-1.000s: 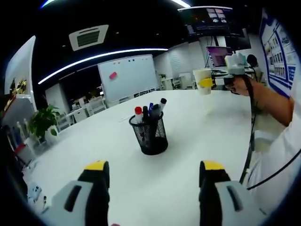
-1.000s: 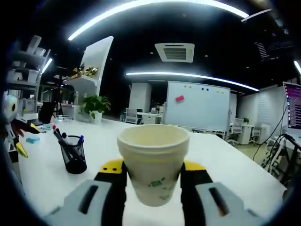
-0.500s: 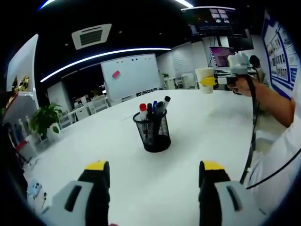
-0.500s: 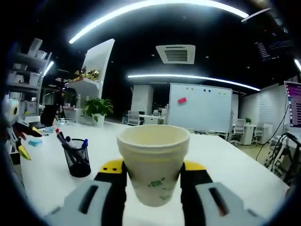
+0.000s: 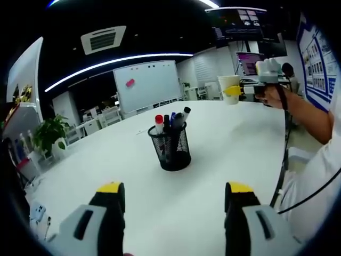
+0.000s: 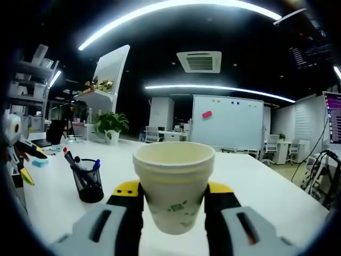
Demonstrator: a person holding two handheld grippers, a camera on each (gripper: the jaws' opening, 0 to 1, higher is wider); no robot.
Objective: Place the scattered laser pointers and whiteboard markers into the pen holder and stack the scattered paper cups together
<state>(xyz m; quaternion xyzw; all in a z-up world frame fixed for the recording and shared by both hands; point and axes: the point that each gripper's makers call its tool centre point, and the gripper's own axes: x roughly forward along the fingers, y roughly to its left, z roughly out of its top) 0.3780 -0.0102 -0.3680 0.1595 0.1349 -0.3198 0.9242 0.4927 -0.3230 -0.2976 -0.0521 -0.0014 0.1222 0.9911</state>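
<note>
Holding the paper cup [image 6: 173, 190] low in the centre of the right gripper view, your right gripper [image 6: 173, 198] has its yellow-tipped jaws pressed against the cup's two sides, mouth up and upright. In the lower left of that view, beyond the cup, the pen holder [image 6: 88, 182] stands on the white table [image 6: 277, 194] with markers [image 6: 68, 158] sticking out of it. Against the frames from a second ago the cup sits at the same spot between the jaws, and the background has shifted only slightly, so you are carrying it steadily rather than setting it down.

In the left gripper view, your left gripper [image 5: 173, 194] shows at the bottom of the frame with its jaws wide apart and nothing between them. Past them, mid-frame, the pen holder [image 5: 170, 147] has drifted a little as your hand moved. At the upper right, your right hand [image 5: 269, 95] holds the cup [image 5: 229, 89] raised above the table.

The markers look gathered already; no second cup is visible here, so the stacking step seems unfinished.
</note>
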